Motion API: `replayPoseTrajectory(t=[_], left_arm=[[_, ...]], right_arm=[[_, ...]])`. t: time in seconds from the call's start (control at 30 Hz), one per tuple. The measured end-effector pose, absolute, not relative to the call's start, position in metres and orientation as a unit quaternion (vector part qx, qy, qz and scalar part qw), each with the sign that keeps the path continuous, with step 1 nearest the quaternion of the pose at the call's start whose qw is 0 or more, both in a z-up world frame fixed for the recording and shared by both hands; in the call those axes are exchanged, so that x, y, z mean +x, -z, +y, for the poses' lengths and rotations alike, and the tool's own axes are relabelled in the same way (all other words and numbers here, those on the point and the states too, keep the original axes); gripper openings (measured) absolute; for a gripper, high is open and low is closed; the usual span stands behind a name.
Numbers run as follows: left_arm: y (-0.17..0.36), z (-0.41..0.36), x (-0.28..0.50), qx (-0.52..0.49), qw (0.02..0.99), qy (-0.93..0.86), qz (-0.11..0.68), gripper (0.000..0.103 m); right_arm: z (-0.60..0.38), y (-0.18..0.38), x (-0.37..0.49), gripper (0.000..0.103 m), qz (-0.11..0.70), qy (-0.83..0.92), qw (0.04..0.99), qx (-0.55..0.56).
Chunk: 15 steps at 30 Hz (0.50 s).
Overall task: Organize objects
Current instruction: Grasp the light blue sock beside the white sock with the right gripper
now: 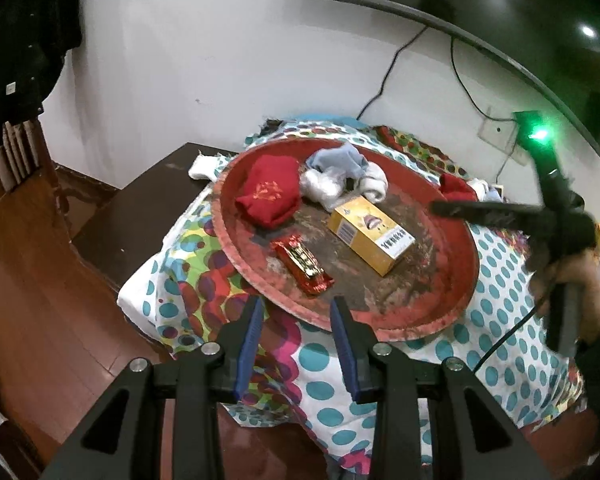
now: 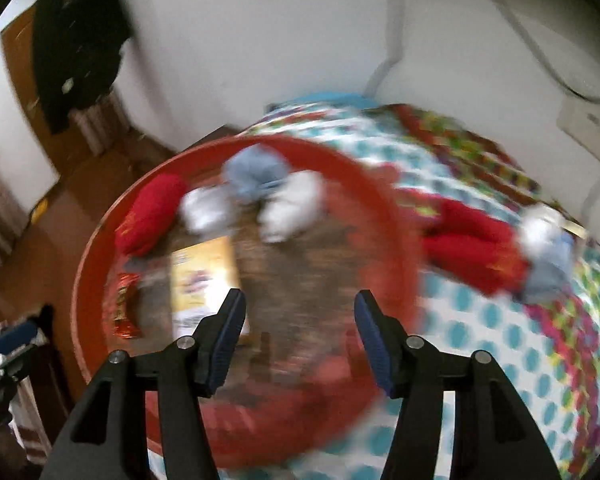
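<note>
A round red tray (image 1: pixel 452 304) sat on a polka-dot cloth (image 1: pixel 512 364) over the worktop, against a white wall (image 1: pixel 204 48) beside wooden flooring (image 1: pixel 28 264). It held a yellow box (image 1: pixel 370 238), a red pouch (image 1: pixel 270 196), a candy bar (image 1: pixel 303 266) and balled socks (image 1: pixel 340 178). Both the left hand-held gripper (image 1: pixel 296 320) and the right hand-held gripper (image 2: pixel 300 312) hovered released, grasping nothing.

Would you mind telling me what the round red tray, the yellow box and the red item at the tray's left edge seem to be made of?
Round red tray: probably painted metal or wood; the red coat is worn off to a brown, patchy centre.
Yellow box: printed cardboard, going by its sharp folded edges, matte faces and barcode.
Red item: soft knitted fabric, likely a folded sock; it slumps and creases, with gold stitching or print.
</note>
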<state>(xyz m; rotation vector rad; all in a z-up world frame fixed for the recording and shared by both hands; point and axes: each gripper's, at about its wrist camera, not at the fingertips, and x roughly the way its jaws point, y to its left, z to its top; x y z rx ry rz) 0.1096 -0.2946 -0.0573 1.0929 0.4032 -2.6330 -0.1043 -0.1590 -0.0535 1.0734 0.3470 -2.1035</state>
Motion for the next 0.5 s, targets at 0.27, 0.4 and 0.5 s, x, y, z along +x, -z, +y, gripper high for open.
replayPoseTrajectory(t=[0.27,0.4,0.5], left_arm=[[0.06,-0.279,0.102,0.389,0.125,0.905,0.117,0.035],[0.048,-0.273,0.1,0.38,0.11,0.909,0.132,0.035],[0.038,-0.262,0.089,0.384,0.101,0.911,0.112,0.035]], right_arm=[[-0.05,0.052,-0.195,0.066,0.078,0.878,0.218,0.419],[-0.027,0.065,-0.227,0.066,0.067,0.881,0.177,0.433],[-0.018,0.073,-0.244,0.066,0.055,0.885,0.167,0.432]])
